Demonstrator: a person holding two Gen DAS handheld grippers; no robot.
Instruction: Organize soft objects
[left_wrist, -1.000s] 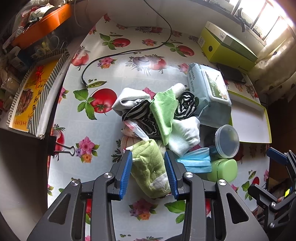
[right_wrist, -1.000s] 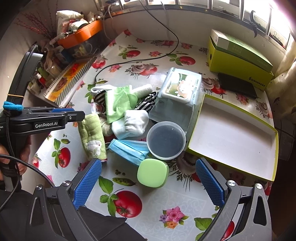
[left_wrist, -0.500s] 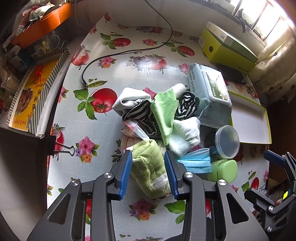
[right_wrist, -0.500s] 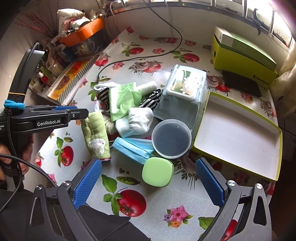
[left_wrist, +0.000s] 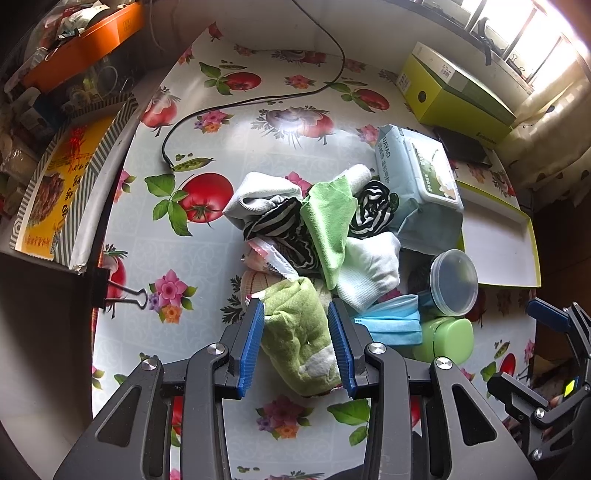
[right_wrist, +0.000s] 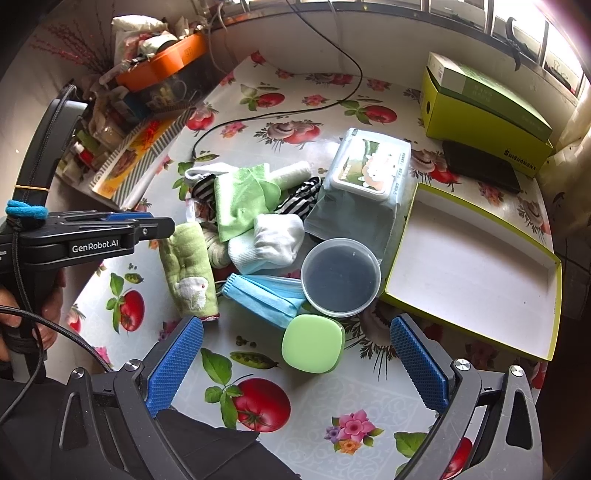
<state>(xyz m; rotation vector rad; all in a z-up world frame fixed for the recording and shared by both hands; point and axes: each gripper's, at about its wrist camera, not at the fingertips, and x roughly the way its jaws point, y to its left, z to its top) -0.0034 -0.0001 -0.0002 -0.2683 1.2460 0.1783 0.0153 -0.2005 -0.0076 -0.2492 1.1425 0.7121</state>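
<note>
While the left gripper straddles the rolled green terry towel at lower centre without visibly pinching it, the soft pile remains unsorted mid-frame, the wide-open right gripper holds nothing, and the yellow-rimmed cardboard tray at right sits empty.

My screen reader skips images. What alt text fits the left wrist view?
The left gripper straddles a rolled green towel on a tomato-print tablecloth, jaws either side. Behind it lie heaped socks and cloths.
</note>
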